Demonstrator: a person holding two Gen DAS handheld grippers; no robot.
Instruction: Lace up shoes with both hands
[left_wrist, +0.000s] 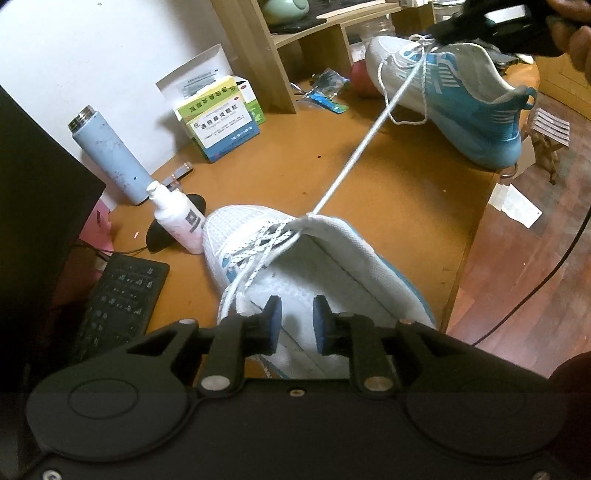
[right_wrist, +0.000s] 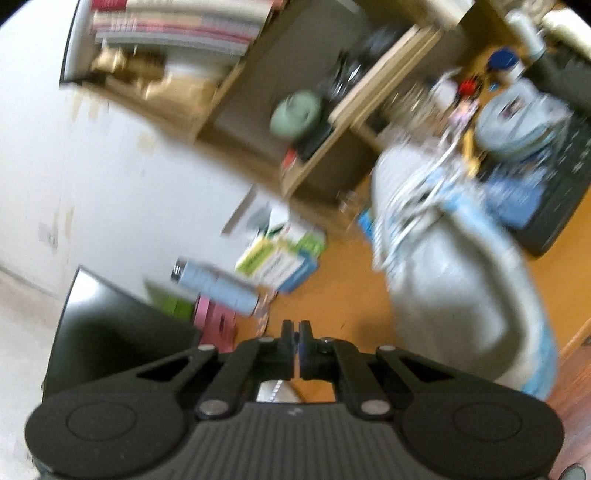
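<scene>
With my right gripper (right_wrist: 296, 341) pinched on the taut lace (left_wrist: 354, 166) at upper right, my left gripper (left_wrist: 296, 325) gaped empty over the near shoe (left_wrist: 314, 266) at lower centre; tightening step, next grabbing the other end.

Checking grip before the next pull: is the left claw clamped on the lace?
No, the left claw is open, with nothing between its pads.

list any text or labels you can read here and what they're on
Nothing reads cleanly.
Medicine boxes: large Chinese characters, mirrored or upside down and too soft to quote.
Paper behind the boxes: print too small.
White spray bottle: label blurred.
Keyboard: key legends too small.
Right wrist view: motion blur, nothing legible.
</scene>
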